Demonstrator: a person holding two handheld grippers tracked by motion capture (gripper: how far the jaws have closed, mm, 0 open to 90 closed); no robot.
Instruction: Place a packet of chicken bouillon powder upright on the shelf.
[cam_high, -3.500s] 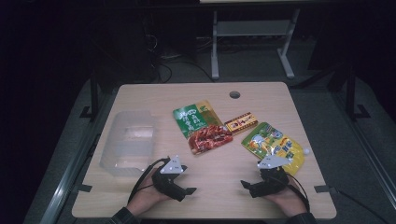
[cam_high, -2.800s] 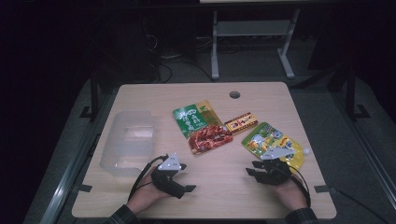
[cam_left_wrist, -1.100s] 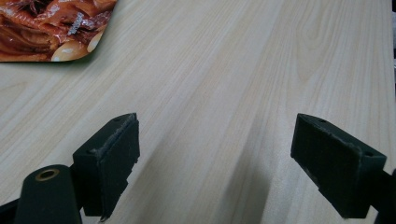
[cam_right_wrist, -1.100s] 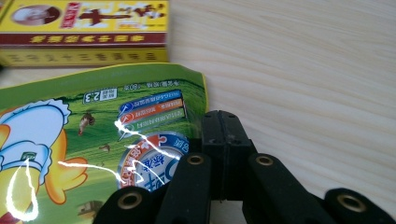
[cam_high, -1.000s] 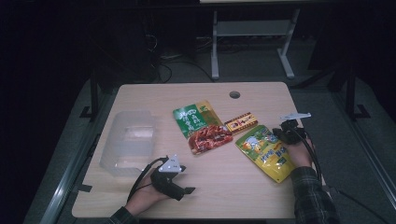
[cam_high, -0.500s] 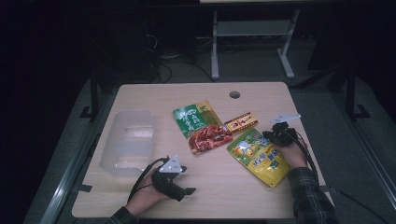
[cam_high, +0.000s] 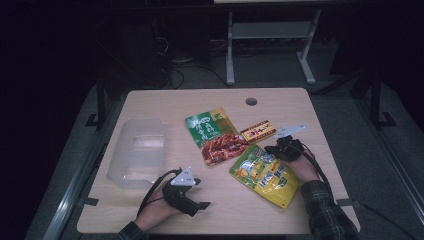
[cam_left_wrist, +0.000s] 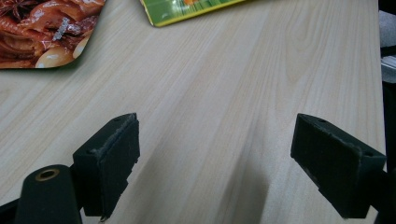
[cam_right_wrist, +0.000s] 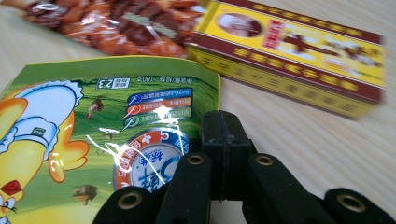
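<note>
Light wooden table (cam_high: 165, 102) under dim light, with clear plastic container (cam_high: 138, 151) lying at left. Near front edge, left gripper (cam_high: 196, 201) resting with jaws wide apart over bare wood, holding nothing. Further right, red-green food pouch (cam_high: 216, 136) and small yellow box (cam_high: 258, 131), then right gripper (cam_high: 270, 149) pressed together on top edge of yellow-green snack bag (cam_high: 264, 174), flat on table just beside the box.

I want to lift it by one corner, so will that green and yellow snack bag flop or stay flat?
The snack bag looks like thin glossy film, so it will likely sag. It lies flat, so probably light. The right gripper is shut at its edge; the shiny film may slip.
</note>
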